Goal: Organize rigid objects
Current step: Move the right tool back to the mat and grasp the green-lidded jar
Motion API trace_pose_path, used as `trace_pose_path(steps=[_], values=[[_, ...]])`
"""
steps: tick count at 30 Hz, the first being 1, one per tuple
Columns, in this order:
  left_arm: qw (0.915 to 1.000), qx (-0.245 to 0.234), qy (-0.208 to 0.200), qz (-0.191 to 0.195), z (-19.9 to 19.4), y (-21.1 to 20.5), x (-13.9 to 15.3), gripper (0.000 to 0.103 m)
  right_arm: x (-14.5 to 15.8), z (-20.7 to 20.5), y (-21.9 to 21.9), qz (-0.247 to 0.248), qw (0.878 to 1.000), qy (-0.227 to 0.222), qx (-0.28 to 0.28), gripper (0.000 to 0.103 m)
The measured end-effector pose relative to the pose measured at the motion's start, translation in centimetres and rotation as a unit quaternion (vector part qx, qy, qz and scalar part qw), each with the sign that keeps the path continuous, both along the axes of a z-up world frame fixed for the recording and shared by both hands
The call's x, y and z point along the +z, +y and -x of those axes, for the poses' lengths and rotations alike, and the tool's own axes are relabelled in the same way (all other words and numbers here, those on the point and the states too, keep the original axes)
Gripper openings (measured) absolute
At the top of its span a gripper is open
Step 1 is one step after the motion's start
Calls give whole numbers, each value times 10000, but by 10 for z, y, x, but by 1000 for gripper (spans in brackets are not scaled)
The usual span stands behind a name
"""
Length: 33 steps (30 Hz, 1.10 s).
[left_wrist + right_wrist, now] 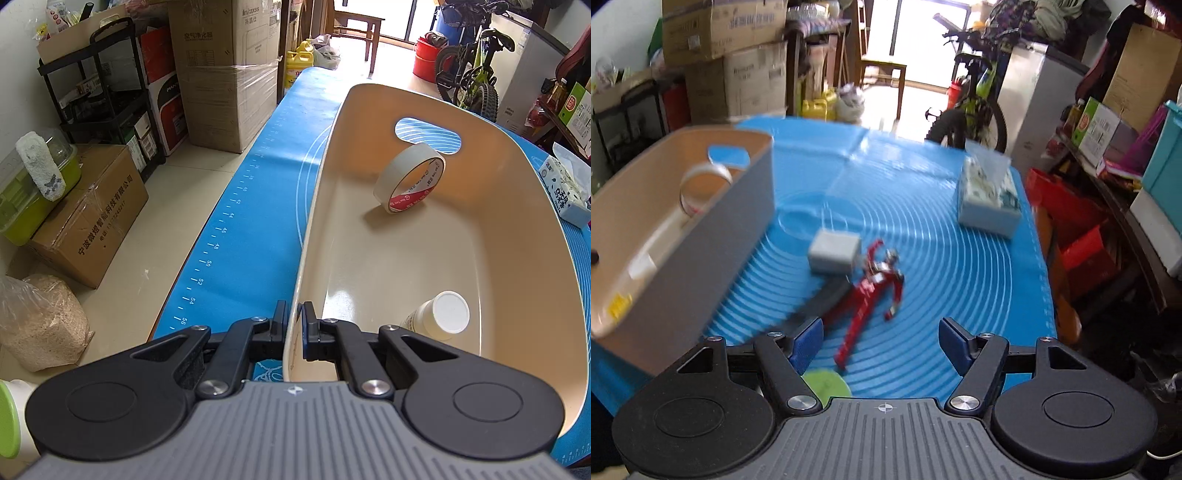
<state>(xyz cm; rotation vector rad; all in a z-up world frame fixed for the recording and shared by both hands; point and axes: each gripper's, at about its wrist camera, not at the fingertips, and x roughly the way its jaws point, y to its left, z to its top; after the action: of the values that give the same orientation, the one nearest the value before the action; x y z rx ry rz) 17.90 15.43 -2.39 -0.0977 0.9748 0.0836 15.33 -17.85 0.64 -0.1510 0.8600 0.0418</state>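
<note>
Bin [517,258]: cream tub on the blue mat [251,206], left side of table.
Bin contents: tape roll [408,177] on edge near far wall; white-capped bottle [441,315] lying at near end.
Left gripper [294,325]: pinched on the bin's near rim.
Right gripper [881,341]: spread wide, holding nothing, above the mat.
Loose on mat: red figure [873,291], grey box [834,254] touching it, tissue pack [990,197] well apart.
</note>
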Motion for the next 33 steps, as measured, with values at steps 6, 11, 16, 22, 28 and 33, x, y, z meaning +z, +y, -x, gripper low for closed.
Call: trace_pose_path(steps=[6, 11, 16, 22, 28, 33], values=[[10000, -1, -3, -7, 1, 0, 1, 9, -28, 5, -10, -25, 9991, 313, 302, 75], [10000, -4, -5, -33, 1, 0, 2, 9, -49, 10, -4, -43, 9959, 612, 670, 75], [10000, -7, -7, -54, 2, -2, 2, 9, -64, 13, 0, -6, 9927, 739, 956, 74], [9999, -14, -8, -101, 1, -3, 2, 9, -70, 10, 4, 3, 9886, 742, 1307, 74], [9999, -16, -8, -150, 1, -5, 2, 10, -78, 2, 12, 99, 9855, 772, 1505, 74], [9998, -19, -5, -176, 2, -6, 1, 10, -81, -1, 16, 82, 9838, 691, 1652, 65]])
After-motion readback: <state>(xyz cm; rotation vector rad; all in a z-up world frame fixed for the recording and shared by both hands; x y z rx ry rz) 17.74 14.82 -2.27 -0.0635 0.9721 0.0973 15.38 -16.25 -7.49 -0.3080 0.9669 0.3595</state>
